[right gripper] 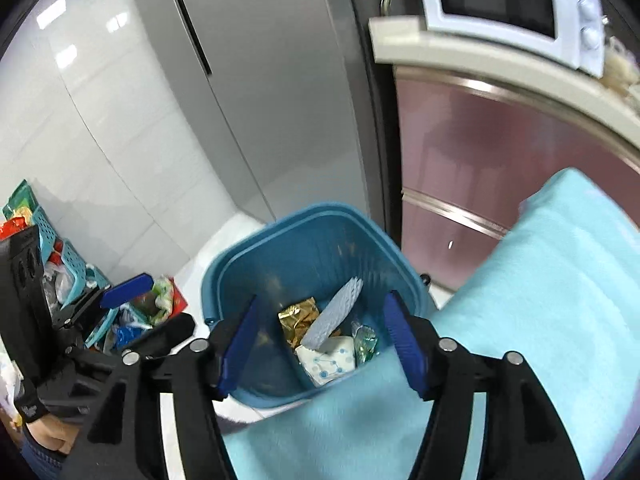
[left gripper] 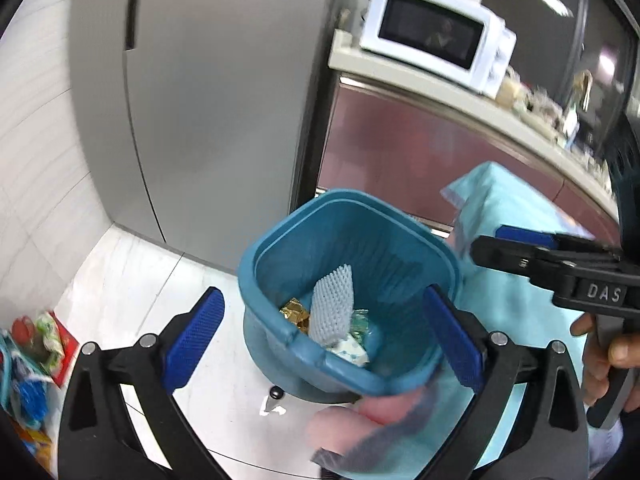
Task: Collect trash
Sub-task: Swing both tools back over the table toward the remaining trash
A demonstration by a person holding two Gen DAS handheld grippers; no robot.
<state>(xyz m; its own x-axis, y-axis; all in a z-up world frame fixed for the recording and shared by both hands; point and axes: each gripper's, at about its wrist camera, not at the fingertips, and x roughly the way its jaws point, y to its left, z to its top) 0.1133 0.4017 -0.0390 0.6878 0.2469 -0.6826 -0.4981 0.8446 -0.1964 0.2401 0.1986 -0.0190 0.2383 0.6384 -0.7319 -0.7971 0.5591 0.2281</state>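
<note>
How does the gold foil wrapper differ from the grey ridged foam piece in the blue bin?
The crumpled gold foil wrapper is shiny and lies low on the bottom of the blue plastic bin; the grey ridged foam piece is matte, flat and long, standing tilted above it. Both are inside the bin, touching no tool.

The letters "DAS" stand in white on the black right gripper (left gripper: 516, 246), right of the frame. No other text reads clearly.

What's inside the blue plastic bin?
The blue plastic bin holds a grey bumpy foam strip, a gold foil wrapper, a white printed packet and a green-silver wrapper. Anything beneath them is covered.
</note>
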